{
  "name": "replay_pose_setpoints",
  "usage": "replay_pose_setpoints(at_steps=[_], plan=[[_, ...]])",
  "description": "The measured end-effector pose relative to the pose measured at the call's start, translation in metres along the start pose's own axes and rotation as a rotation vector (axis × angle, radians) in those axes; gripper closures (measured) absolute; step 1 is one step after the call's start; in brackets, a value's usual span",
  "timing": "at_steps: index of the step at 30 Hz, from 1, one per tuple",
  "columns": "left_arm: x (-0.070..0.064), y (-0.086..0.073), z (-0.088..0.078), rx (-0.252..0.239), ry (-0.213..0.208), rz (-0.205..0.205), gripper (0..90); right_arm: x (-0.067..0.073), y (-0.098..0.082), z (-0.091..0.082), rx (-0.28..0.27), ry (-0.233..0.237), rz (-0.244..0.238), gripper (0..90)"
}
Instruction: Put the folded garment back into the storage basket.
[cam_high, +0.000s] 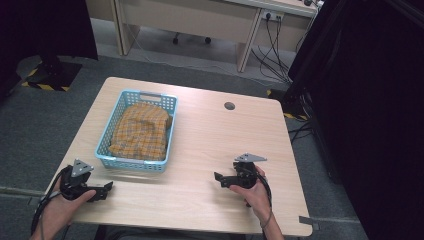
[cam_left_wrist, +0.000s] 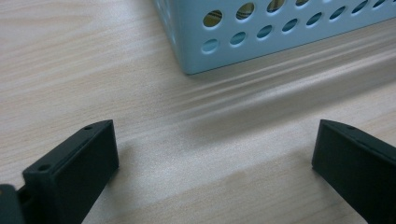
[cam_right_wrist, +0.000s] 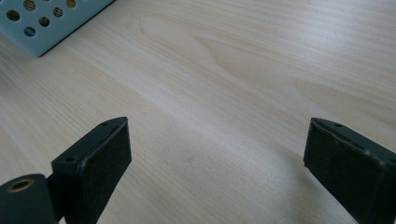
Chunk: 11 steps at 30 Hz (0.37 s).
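Observation:
A light blue perforated basket (cam_high: 169, 102) stands on the left half of the wooden table (cam_high: 220, 140). An orange and yellow checked cloth (cam_high: 141, 131) lies crumpled inside it. My left gripper (cam_high: 106, 190) rests near the table's front left edge, just in front of the basket, open with nothing between its jaws. In the left gripper view the basket's corner (cam_left_wrist: 196, 51) rises close ahead of the open left gripper (cam_left_wrist: 215, 154). My right gripper (cam_high: 220, 180) sits at the front right, open and empty. The right gripper view has the basket's corner (cam_right_wrist: 42, 32) far off at upper left of the open right gripper (cam_right_wrist: 217, 151).
A round cable hole (cam_high: 229, 106) sits near the table's far edge. Desks (cam_high: 200, 20) with hanging cables stand behind on grey carpet. A black curtain (cam_high: 370, 100) hangs along the right side. Bare tabletop lies between the basket and the right gripper.

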<state>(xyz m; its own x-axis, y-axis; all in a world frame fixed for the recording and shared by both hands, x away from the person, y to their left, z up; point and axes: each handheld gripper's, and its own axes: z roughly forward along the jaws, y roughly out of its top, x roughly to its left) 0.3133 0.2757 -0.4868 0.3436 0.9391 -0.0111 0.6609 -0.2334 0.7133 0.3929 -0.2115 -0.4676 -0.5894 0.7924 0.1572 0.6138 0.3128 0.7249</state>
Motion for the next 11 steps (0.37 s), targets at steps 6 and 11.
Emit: replay_pose_setpoints(at_steps=[6, 11], plan=[[0.0000, 0.0000, 0.0000, 0.000, 0.000, 0.000, 0.0, -0.0050, -0.0030, -0.0046, -0.007, -0.006, 0.017, 8.3], [0.0000, 0.0000, 0.0000, 0.000, 0.000, 0.000, 0.0, -0.0089, -0.0035, -0.0071, -0.013, -0.013, 0.026, 8.3]])
